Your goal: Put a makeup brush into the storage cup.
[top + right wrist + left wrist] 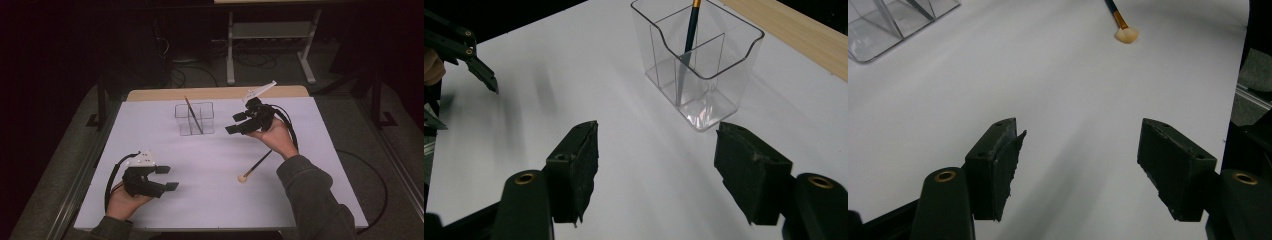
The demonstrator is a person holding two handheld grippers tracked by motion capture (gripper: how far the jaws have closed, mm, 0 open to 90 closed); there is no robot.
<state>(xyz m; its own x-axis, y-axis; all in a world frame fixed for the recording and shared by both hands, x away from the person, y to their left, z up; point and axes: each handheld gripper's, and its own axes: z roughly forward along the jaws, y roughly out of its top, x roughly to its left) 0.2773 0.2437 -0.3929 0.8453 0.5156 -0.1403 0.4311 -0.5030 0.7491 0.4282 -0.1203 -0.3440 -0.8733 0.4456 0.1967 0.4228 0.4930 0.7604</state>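
Both hand-held grippers, left [169, 178] and right [235, 123], spread empty, white tabletop [210, 200], dark cable-strewn floor [200, 70] beyond.

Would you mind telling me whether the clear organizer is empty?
Not empty: the clear organizer holds one brush leaning in a compartment; another brush lies outside on the table.

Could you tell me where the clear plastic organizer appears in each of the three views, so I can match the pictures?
High view: the clear organizer stands at the far middle of the white table, ahead of both grippers.
Left gripper view: one corner of it shows at the top left edge.
Right gripper view: it stands upper right of centre, beyond the open jaws.
Shared landmark: the dark-handled brush standing inside it.
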